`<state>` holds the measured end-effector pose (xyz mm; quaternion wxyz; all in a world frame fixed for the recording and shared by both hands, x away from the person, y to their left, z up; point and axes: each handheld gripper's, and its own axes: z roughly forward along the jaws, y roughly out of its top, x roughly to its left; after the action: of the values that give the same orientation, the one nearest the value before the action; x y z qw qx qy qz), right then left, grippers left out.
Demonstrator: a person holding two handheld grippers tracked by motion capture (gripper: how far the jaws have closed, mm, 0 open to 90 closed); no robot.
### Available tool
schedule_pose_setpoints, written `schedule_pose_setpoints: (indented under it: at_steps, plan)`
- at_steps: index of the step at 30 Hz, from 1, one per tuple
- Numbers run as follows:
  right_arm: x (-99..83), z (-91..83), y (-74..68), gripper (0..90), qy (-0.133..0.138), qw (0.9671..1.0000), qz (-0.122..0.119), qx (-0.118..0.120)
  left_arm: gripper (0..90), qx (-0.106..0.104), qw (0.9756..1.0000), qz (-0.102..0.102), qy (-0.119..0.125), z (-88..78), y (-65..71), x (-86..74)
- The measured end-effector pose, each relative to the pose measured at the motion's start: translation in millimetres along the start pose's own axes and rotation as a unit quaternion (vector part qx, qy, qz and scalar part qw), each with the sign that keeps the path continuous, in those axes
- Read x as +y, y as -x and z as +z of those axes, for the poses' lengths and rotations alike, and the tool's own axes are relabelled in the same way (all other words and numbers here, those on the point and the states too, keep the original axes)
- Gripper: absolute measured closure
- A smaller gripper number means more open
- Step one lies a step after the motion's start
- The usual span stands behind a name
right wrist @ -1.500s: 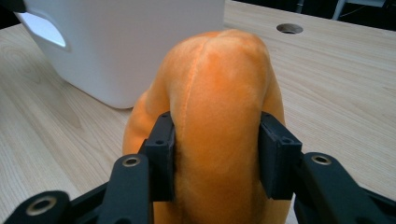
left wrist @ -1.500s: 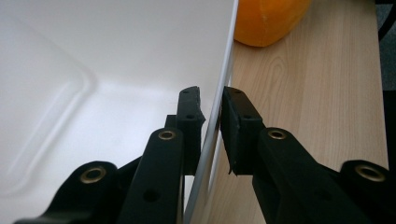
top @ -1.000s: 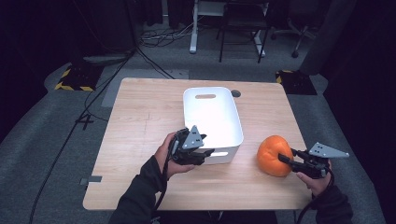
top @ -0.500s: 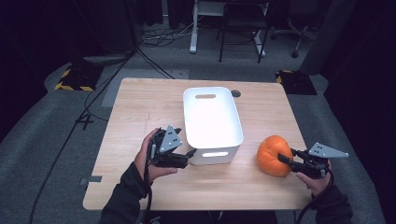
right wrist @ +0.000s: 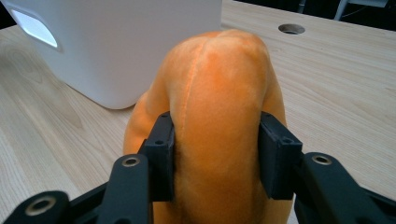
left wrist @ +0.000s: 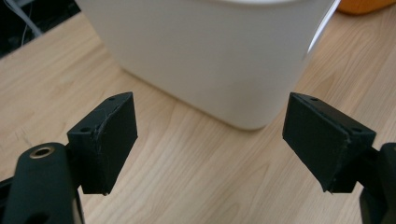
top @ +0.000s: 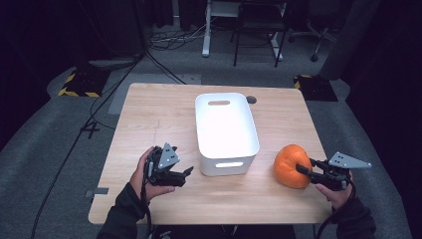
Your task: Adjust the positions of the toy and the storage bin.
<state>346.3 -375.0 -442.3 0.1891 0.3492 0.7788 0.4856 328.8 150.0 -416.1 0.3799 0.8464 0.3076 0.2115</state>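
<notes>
from the high view, the right gripper (top: 304, 171) has the orange plush pumpkin (top: 290, 164) pinched on the table (top: 149, 114), just off the white bin (top: 226, 130) at its four o'clock; the job looks like a lift over the rim and a drop inside, so best to raise it straight up before swinging toward ten o'clock, keeping the squeeze steady since plush gives. the left gripper (top: 185, 174) sits at the bin's eight o'clock, near it but not touching. in the left gripper view, its jaws have just been opening and stand wide with nothing between them, the bin wall at twelve o'clock. in the right gripper view, both pads (right wrist: 161, 154) press into the pumpkin's sides at nine and three o'clock, denting the fabric.
</notes>
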Motion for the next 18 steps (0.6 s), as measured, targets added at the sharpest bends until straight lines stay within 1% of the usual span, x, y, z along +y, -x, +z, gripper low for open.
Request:
schedule_pose_setpoints:
  at_steps: [1, 2, 3, 4, 6, 7, 8, 10, 11, 15, 16, 17, 18]
  plan:
    - [0.1, -0.1, -0.4, 54.7, 0.000, 1.0000, 0.006, 0.002, 18.1, 0.003, 1.0000, -0.001, -0.005, 1.4, -0.9, -3.7]
    - [0.1, 0.0, -0.4, 54.7, 0.001, 1.0000, 0.006, 0.003, 18.0, 0.000, 0.9999, -0.004, -0.013, 3.1, -2.5, -9.6]
    - [0.0, -0.1, -0.2, 54.7, 0.001, 1.0000, 0.005, 0.003, 17.9, 0.000, 0.9999, -0.007, -0.015, 4.4, -2.9, -12.8]
    - [0.0, -0.1, -0.1, 54.7, 0.001, 1.0000, 0.005, 0.002, 17.9, 0.006, 0.9997, -0.006, -0.022, 5.7, -3.9, -16.7]
    - [0.0, -0.1, -0.1, 54.7, 0.001, 1.0000, 0.005, 0.002, 17.9, 0.007, 0.9993, -0.009, -0.035, 9.0, -5.2, -24.9]
    - [0.0, 0.0, 0.1, 54.7, 0.001, 1.0000, 0.004, 0.003, 17.9, 0.007, 0.9993, -0.010, -0.037, 10.4, -5.6, -28.3]
    - [0.0, 0.1, 0.1, 54.7, 0.001, 1.0000, 0.003, 0.003, 17.9, 0.008, 0.9989, -0.012, -0.044, 12.2, -6.1, -33.6]
    - [0.0, 0.2, -0.1, 54.8, 0.002, 1.0000, 0.005, 0.003, 17.9, 0.005, 0.9984, -0.021, -0.052, 14.5, -7.6, -43.6]
    - [-0.3, 0.3, 0.3, 54.9, 0.003, 1.0000, 0.002, 0.002, 18.0, 0.007, 0.9984, -0.022, -0.052, 15.8, -8.0, -47.2]
    - [0.4, 1.2, -1.1, 55.6, 0.003, 1.0000, 0.000, 0.001, 18.5, 0.008, 0.9967, -0.026, -0.077, 19.8, -9.6, -65.0]
    - [0.4, 0.9, -1.2, 55.9, 0.002, 1.0000, -0.003, -0.001, 18.5, 0.011, 0.9965, -0.027, -0.079, 19.8, -9.9, -67.7]
    - [0.5, 0.7, -1.8, 56.1, 0.001, 1.0000, -0.001, -0.001, 18.5, 0.011, 0.9962, -0.027, -0.082, 19.8, -11.1, -71.0]
    - [0.4, 0.5, -2.0, 56.3, 0.001, 1.0000, -0.001, 0.000, 18.5, 0.012, 0.9956, -0.034, -0.087, 19.2, -12.2, -74.1]
